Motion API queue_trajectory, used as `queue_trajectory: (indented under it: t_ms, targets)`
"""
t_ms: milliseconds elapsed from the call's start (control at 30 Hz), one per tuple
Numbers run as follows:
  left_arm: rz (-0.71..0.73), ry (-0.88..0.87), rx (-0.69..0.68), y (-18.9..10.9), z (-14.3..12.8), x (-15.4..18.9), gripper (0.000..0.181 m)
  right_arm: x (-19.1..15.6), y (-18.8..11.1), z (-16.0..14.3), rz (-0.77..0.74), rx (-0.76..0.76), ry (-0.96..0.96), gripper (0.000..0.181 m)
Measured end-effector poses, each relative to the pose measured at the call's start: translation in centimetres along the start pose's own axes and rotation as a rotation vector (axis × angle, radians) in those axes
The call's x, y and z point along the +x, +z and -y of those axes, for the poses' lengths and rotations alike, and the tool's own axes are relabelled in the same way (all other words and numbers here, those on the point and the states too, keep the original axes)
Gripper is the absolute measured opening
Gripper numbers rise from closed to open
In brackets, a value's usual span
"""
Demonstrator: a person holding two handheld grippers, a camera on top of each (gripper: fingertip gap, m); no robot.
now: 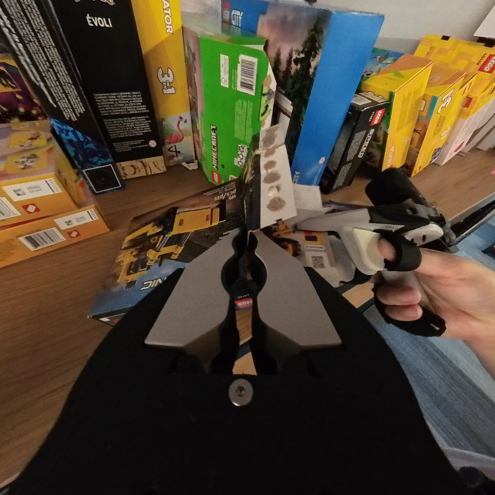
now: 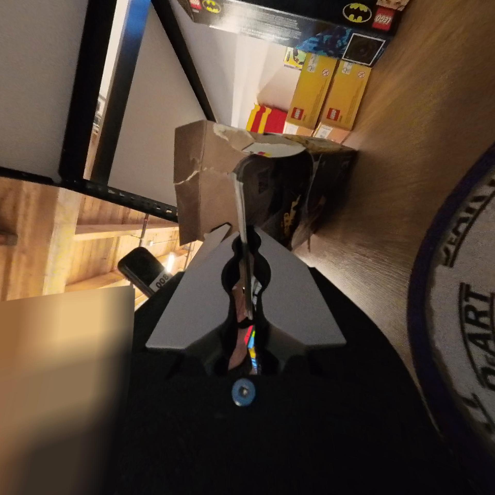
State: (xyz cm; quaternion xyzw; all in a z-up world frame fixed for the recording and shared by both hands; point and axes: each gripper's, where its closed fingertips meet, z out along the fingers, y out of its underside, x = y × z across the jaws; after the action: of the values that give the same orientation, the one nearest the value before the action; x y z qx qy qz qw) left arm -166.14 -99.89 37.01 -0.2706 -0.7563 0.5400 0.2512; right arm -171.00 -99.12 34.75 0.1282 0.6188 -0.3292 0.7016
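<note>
The left gripper (image 1: 247,235) is nearly closed — its 2 grey jaws pinch the edge of a dark toy box (image 1: 171,241) that shows a yellow vehicle. The box is lifted and tilted above the wooden table (image 1: 53,281), with an opened white flap (image 1: 276,187) standing up just beyond the fingertips. To the right, a hand (image 1: 442,292) grips the handle of the right gripper (image 1: 308,223), whose tips reach in against the same box from the side.

In the right wrist view, the right gripper (image 2: 247,238) is likewise nearly closed, clamped on a thin cardboard flap (image 2: 242,203) seen edge-on. Just past it the box (image 2: 294,192) is open, its brown inner flap (image 2: 203,182) torn along the edge. A round rug (image 2: 455,294) with a dark blue border lies at the right of that view.

Farther back on the table, a row of upright boxes stands against the wall: a black box (image 1: 107,80), a yellow box (image 1: 163,80), a green box (image 1: 227,107) and a blue box (image 1: 321,93). More yellow boxes (image 1: 428,107) lean at the far right, and 2 flat orange boxes (image 1: 40,214) are stacked at the left.
</note>
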Motion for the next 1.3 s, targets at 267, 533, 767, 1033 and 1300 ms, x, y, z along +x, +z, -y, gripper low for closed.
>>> queue_trajectory:
  t_ms: [267, 533, 767, 1033, 1300]
  targets:
    - [0.002, -0.073, 0.02, 0.2, -0.5, 1.1, 0.0, -0.1, 2.5, -0.6, 0.07, -0.012, 0.202, 0.0]
    - [-0.138, -0.279, 0.104, -0.2, 1.1, 0.9, 0.0, 0.5, 5.2, 0.5, 0.052, 0.073, 0.204, 0.001]
    - [-0.145, -0.26, 0.11, -0.6, 1.0, -0.4, 0.0, -0.6, 6.3, 0.4, 0.06, -0.046, 0.072, 0.0]
    - [-0.194, -0.264, 0.121, -1.0, 0.9, -0.4, 0.0, 2.5, 6.2, -1.1, -0.079, -0.132, -0.01, 0.0]
    - [-0.192, -0.124, 0.087, -1.4, -0.6, 1.1, 0.0, 2.0, 5.4, -0.9, -0.127, -0.091, -0.11, 0.0]
